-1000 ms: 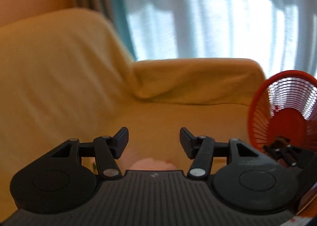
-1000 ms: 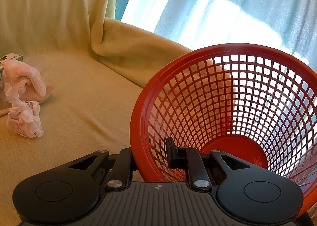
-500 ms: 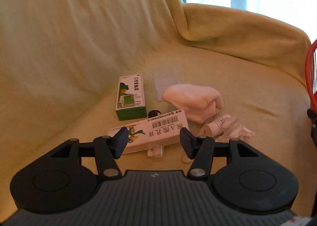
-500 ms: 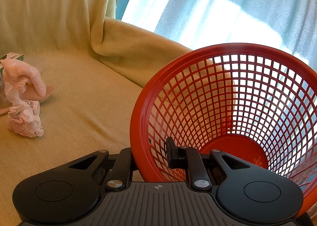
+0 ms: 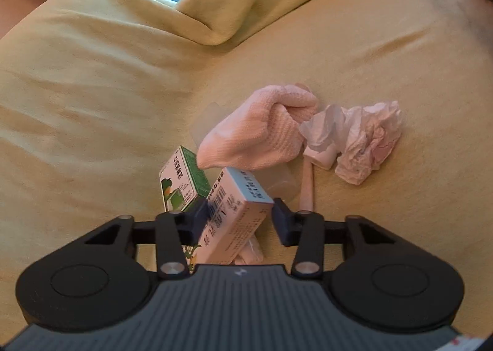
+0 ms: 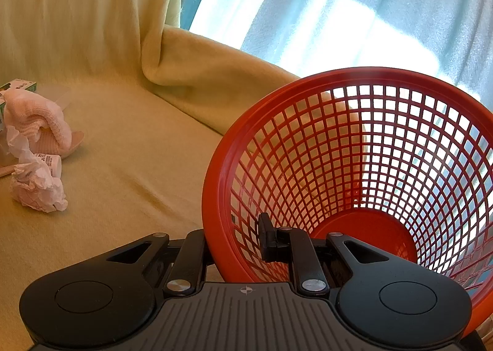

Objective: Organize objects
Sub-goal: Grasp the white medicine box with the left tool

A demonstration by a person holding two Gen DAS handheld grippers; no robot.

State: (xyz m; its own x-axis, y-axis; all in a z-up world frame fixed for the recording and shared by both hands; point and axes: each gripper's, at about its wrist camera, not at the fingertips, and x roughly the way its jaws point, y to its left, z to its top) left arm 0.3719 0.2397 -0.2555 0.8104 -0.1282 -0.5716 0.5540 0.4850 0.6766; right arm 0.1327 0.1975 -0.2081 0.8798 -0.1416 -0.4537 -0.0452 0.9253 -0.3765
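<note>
The left tongs (image 5: 237, 221) stand open around the white box (image 5: 232, 215), whose long axis runs forward between them, touching the green box (image 5: 180, 180). The right tongs (image 6: 234, 241), well apart from it, grip the red basket (image 6: 354, 73) rim.

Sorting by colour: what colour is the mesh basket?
Red-orange; the basket shows best in the right wrist view.

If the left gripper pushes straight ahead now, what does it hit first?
The left gripper already straddles the white barcode box; pushing on, it would likely meet the pink sock next, though depth is unclear.
</note>
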